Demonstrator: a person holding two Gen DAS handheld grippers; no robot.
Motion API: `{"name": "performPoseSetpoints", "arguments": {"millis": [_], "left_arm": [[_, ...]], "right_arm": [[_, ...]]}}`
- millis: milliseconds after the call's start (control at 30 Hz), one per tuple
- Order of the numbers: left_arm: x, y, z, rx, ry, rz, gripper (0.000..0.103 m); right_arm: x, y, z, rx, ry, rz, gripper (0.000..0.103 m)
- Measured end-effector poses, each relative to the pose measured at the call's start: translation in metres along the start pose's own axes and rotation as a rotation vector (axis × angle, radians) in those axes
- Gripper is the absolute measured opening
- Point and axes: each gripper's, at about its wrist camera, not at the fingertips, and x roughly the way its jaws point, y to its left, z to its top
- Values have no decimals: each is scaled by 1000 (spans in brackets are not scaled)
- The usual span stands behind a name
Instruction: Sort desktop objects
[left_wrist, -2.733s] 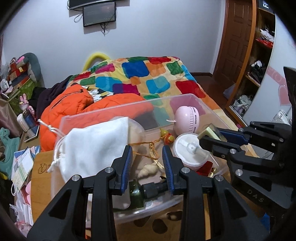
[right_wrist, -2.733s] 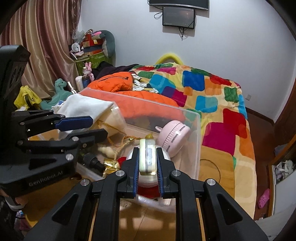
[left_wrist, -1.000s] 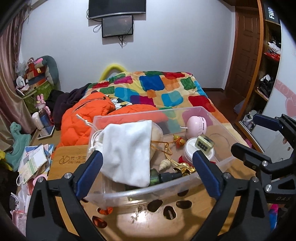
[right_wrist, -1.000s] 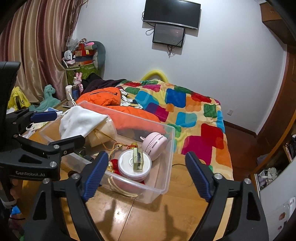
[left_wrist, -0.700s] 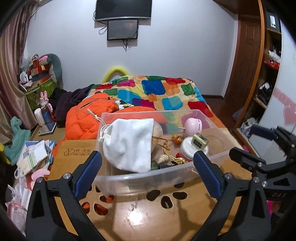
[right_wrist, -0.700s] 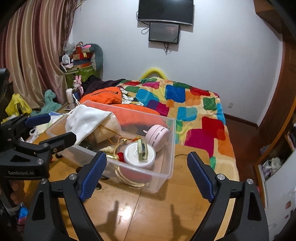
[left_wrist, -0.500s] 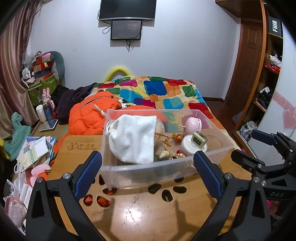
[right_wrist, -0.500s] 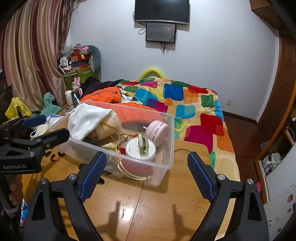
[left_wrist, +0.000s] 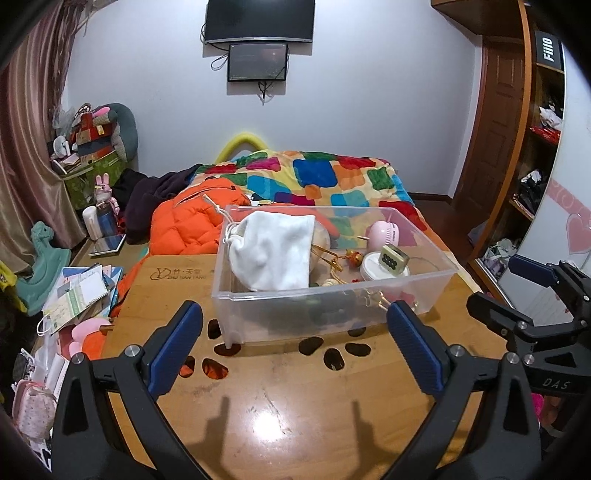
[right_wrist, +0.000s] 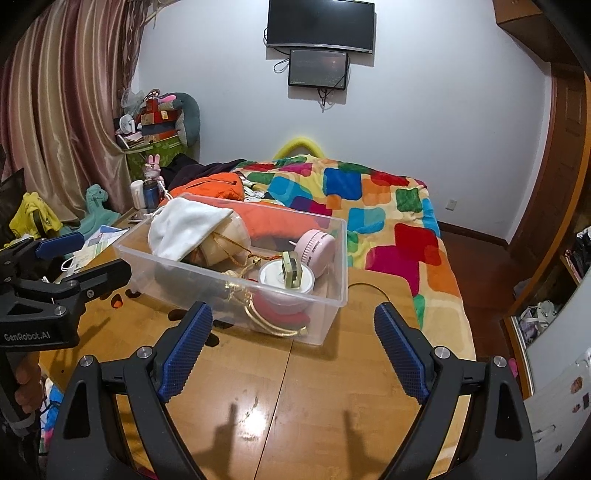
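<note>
Left wrist view: wooden table (left_wrist: 280, 406), glossy, with dark leaf-shaped cutouts near its middle. Beyond it a bed with a patchwork quilt (left_wrist: 325, 181), an orange jacket (left_wrist: 184, 225) at the table's far left edge, two screens (left_wrist: 258, 37) on the white far wall, curtain at left, wooden shelves at right. Papers and toys clutter the floor at left. Clear plastic bin (left_wrist: 332, 295) stands on the far half of the table. Inside: white cloth bag (left_wrist: 273, 251) at left, pink fan (left_wrist: 382, 238) far right, white round jar (left_wrist: 384, 267) with a small clock (left_wrist: 393, 256) on top. Left gripper (left_wrist: 293, 347): jaws spread wide, nothing between them, near side of bin. Right gripper (left_wrist: 517, 295) at right edge, also spread.

Right wrist view: same table (right_wrist: 295, 398); bin (right_wrist: 295, 317) sits left of centre, far of the right gripper (right_wrist: 293, 347), whose jaws are spread and empty. Bag (right_wrist: 181, 225) at the bin's far left, fan (right_wrist: 316, 247) and jar (right_wrist: 280, 284) at right, gold chain (right_wrist: 266, 325) against the near wall. Left gripper (right_wrist: 85, 254) at left, spread, beside the bin.
</note>
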Motion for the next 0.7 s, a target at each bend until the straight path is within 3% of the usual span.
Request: {"name": "performPoseSetpoints", "arguments": {"millis": [700], "left_arm": [[-11, -17, -14, 37, -30, -8, 101]], "right_arm": [[0, -1, -12, 26, 16, 4, 94]]}}
